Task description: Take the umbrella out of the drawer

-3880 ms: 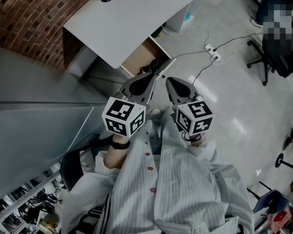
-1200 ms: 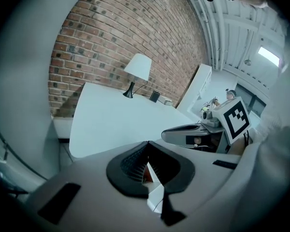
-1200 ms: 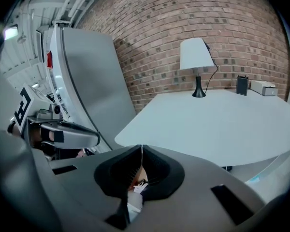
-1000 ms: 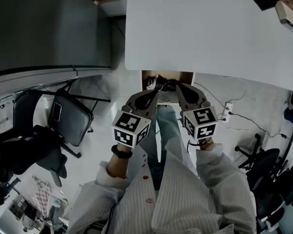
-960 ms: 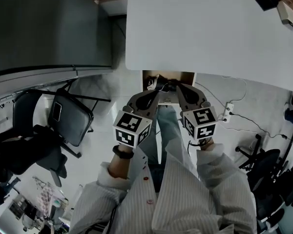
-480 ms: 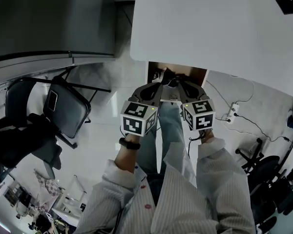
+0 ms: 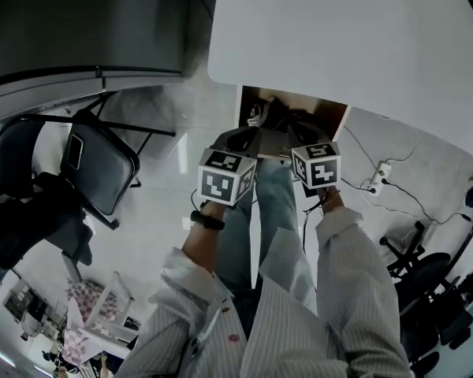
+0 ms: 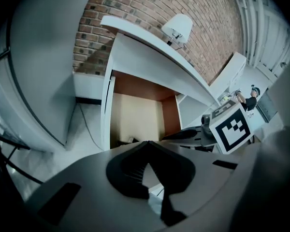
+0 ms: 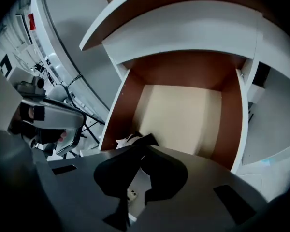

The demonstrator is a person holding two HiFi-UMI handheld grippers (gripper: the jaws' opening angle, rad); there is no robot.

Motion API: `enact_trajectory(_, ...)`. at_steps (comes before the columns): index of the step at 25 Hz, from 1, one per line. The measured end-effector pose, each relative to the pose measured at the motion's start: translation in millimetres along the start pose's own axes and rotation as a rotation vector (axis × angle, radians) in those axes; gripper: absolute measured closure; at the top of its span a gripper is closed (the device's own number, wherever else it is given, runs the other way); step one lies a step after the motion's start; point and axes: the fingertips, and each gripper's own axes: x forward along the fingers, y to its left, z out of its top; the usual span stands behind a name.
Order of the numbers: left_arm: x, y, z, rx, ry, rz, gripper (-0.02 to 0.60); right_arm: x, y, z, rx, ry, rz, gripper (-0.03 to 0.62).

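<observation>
An open drawer with brown walls and a cream bottom sits under the white table. A dark object with a pale part lies at the drawer's front left corner, mostly hidden behind my jaws; I cannot tell for sure that it is the umbrella. My left gripper and right gripper hang side by side just above the drawer's front edge, both shut and empty. In the left gripper view the tips meet before the drawer, with the right gripper alongside. The right gripper points down into the drawer.
A folding chair stands to the left of the drawer. A power strip with cables lies on the floor at the right, an office chair beyond it. A lamp stands on the table. A grey partition fills the upper left.
Both grippers have come down toward the drawer, staying side by side and shut. The drawer opening shows larger and nearer the tips.
</observation>
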Motion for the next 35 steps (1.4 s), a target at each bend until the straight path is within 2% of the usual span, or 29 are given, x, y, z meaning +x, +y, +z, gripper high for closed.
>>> enact_trajectory(6, 14.8, -0.4, -18.3, -0.005, 0.066, -0.013, 0.572, 20.9, -13.1, -20.1, -0.089, 0.105, 0.046, 0.554)
enact_trajectory(7, 17.6, -0.5, -19.9, -0.004, 0.076, -0.015, 0.572, 22.6, -16.0, -22.6, -0.100, 0.121, 0.049, 0.542)
enact_trajectory(9, 23.0, 0.9, -22.0, -0.004, 0.091, -0.013, 0.572, 27.3, -17.9, -26.5, -0.115, 0.154, 0.067, 0.470)
enact_trajectory(11, 27.5, 2.5, -23.4, -0.011, 0.104, -0.010, 0.572, 33.5, -15.7, -27.9, -0.138, 0.172, 0.091, 0.462)
enact_trajectory(14, 32.6, 2.2, -25.3, -0.016, 0.120, -0.016, 0.572, 41.4, -12.3, -30.3, -0.198, 0.200, 0.107, 0.414)
enact_trajectory(18, 34.0, -2.4, -25.1, -0.001, 0.121, -0.026, 0.572, 48.6, -14.1, -36.6, -0.320, 0.249, 0.118, 0.359)
enact_trajectory(23, 34.0, -3.9, -24.2, 0.001, 0.117, -0.033, 0.572, 58.2, -18.7, -43.4, -0.584, 0.318, 0.152, 0.336)
enact_trajectory(28, 37.7, -5.8, -21.8, -0.004, 0.105, -0.035, 0.572, 67.5, -22.7, -55.5, -0.657, 0.391, 0.214, 0.327)
enact_trajectory(30, 39.1, -5.6, -22.9, -0.005, 0.103, -0.037, 0.572, 71.0, -23.4, -55.7, -0.672, 0.407, 0.215, 0.326)
enact_trajectory(35, 38.8, -4.9, -29.2, -0.015, 0.116, -0.041, 0.572, 78.9, -25.9, -62.5, -0.823, 0.453, 0.198, 0.327)
